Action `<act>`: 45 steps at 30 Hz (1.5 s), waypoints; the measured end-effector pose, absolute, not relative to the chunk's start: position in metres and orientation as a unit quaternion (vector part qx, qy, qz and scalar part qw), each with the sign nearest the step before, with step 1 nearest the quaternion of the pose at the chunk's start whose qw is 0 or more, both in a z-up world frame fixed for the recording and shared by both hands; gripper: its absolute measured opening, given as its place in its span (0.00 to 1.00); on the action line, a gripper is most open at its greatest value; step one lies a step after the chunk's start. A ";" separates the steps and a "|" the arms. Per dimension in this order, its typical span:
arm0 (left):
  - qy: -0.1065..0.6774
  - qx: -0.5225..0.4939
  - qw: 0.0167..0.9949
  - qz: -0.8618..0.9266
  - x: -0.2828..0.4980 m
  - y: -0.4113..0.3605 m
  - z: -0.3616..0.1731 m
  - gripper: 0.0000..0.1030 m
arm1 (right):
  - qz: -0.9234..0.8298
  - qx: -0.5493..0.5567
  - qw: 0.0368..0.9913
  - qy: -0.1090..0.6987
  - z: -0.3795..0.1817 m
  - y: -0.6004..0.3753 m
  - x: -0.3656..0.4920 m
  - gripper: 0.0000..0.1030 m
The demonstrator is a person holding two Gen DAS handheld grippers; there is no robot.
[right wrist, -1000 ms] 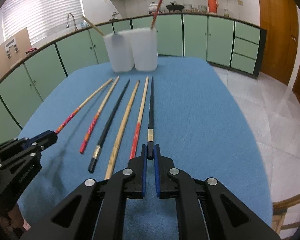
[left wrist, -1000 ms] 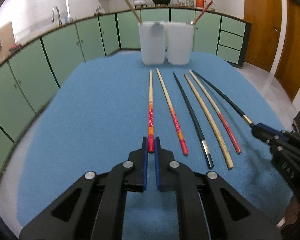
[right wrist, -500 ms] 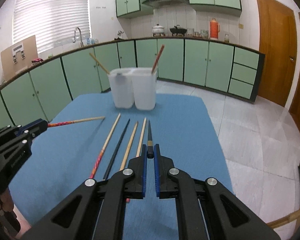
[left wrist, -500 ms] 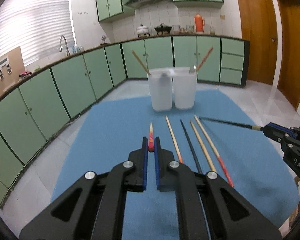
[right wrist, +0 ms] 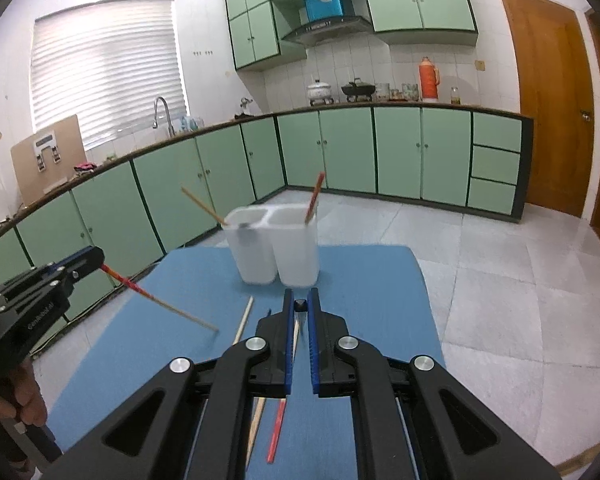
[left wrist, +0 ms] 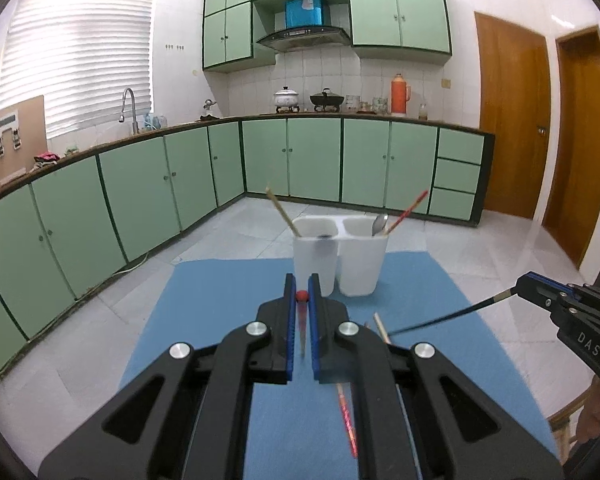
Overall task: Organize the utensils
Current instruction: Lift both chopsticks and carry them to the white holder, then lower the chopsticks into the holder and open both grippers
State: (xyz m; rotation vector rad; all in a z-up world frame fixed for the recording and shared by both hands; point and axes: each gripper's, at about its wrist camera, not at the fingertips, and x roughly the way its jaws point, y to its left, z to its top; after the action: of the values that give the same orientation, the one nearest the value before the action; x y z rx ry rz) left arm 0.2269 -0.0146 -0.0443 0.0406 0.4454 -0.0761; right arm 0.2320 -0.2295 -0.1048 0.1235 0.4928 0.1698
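**Two lifted chopsticks, two narrow cups**

The left hand-held gripper (left wrist: 301,296) clamps the red-ended chopstick (right wrist: 156,300) by its end; the right hand-held gripper (right wrist: 300,305) pinches the black chopstick (left wrist: 444,322) likewise. Both hang tip-down above the blue counter (left wrist: 220,312), near the white twin-cup holder (left wrist: 340,256). Held by the very end, either could swing, miss the rim, or tip the holder.

I hold both black blue-padded grippers, left (left wrist: 301,300) and right (right wrist: 301,309), raised and clamped on thin sticks.
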 end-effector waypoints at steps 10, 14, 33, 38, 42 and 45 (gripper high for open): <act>0.213 -0.022 0.975 -0.068 0.255 -0.009 -0.013 0.05 | 0.115 0.055 0.963 0.239 -0.071 -0.228 0.266 0.06; 0.207 -0.037 0.974 -0.079 0.260 -0.006 0.000 0.05 | 0.126 0.049 0.963 0.233 -0.058 -0.227 0.276 0.06; 0.103 -0.068 0.988 -0.091 0.282 -0.006 0.086 0.05 | 0.147 0.030 0.979 0.135 0.044 -0.218 0.322 0.06; 0.074 -0.062 0.992 -0.082 0.311 -0.015 0.106 0.05 | 0.135 0.020 0.983 0.119 0.059 -0.210 0.353 0.06; 0.070 -0.057 0.993 -0.072 0.338 -0.023 0.103 0.05 | 0.129 0.024 0.985 0.116 0.054 -0.205 0.383 0.06; 0.079 -0.054 0.993 -0.066 0.363 -0.026 0.089 0.05 | 0.119 0.023 0.986 0.116 0.042 -0.202 0.404 0.06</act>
State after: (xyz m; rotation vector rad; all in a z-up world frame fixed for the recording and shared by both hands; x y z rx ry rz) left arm 0.3631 -0.0265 0.0891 -0.1081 0.1586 -0.1319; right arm 0.4043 -0.2024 0.0422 0.0465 0.2336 0.2384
